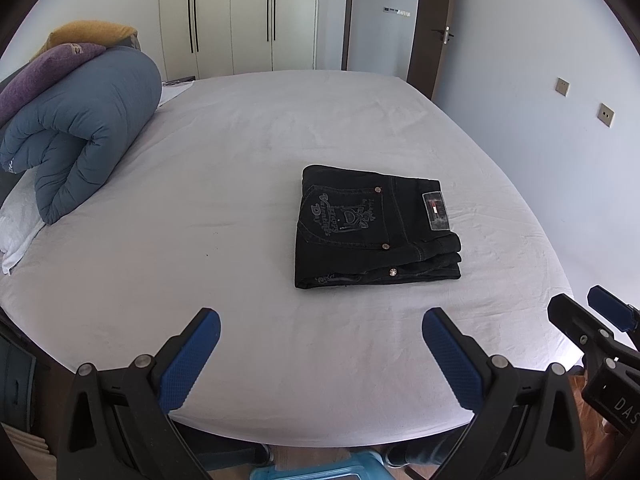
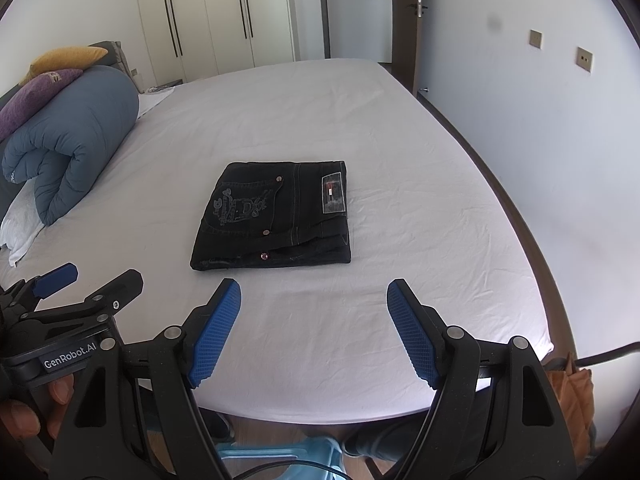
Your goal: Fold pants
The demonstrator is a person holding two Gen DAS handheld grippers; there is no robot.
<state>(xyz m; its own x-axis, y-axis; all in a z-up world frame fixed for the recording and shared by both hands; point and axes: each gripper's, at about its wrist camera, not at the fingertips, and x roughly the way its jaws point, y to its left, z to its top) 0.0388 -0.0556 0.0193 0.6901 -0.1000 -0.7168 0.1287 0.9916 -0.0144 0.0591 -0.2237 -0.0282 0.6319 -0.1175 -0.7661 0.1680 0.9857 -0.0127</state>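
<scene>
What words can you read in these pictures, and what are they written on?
"GenRobot.AI": on the left hand-held gripper, seen from the right wrist view.
"DAS": cut-off letters on the right hand-held gripper.
Stitched writing on the pants pocket: too curly to read surely.
Patch on the waistband: too blurred.

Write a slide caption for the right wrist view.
Folded black pants lie on the white bed sheet; open right gripper hovers short of them, left gripper alongside.
</scene>
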